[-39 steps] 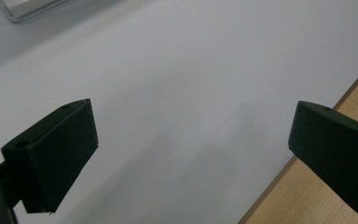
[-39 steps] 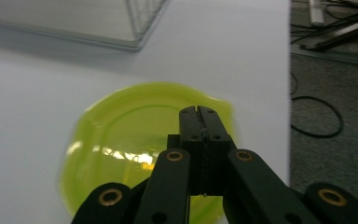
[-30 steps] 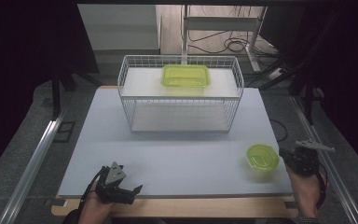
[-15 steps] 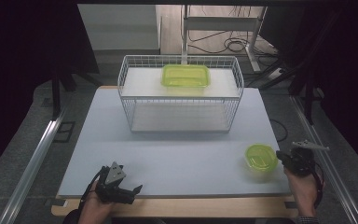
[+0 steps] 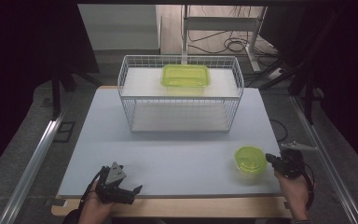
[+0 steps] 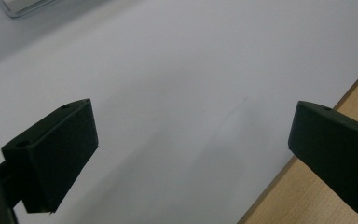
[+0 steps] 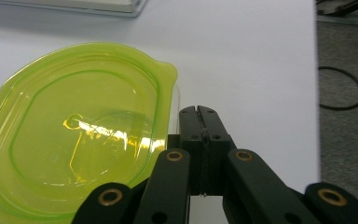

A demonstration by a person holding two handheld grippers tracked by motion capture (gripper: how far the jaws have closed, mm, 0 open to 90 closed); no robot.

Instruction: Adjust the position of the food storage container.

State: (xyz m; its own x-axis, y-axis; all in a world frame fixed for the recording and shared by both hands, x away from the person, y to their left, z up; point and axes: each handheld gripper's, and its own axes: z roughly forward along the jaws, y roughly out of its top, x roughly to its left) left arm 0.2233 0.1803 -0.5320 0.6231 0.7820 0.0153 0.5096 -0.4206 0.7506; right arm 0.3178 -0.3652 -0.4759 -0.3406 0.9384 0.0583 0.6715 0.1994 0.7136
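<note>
The right hand-held gripper (image 5: pixel 269 159) sits at the near right part of the counter (image 5: pixel 177 149), its jaws pressed together with nothing between them. In the right gripper view, the closed tips (image 7: pixel 199 114) lie just beside the right edge of a round, clear yellow-green container (image 7: pixel 77 140), close to the small tab that sticks out of its rim; whether they touch the rim cannot be told. In the high view the same container (image 5: pixel 250 159) stands on the white counter surface just left of that gripper, well in front of the wire basket (image 5: pixel 181 95). The basket stands toward the far middle of the counter and carries a white shelf board on top, where a second, rectangular yellow-green container (image 5: pixel 186 75) rests. The left hand-held gripper (image 5: pixel 129 192) is held at the near left edge of the counter, well apart from both containers. The left gripper view shows its jaws standing wide apart over the bare white surface, holding nothing, with the wooden edge of the counter (image 6: pixel 321 196) under the right jaw.
</note>
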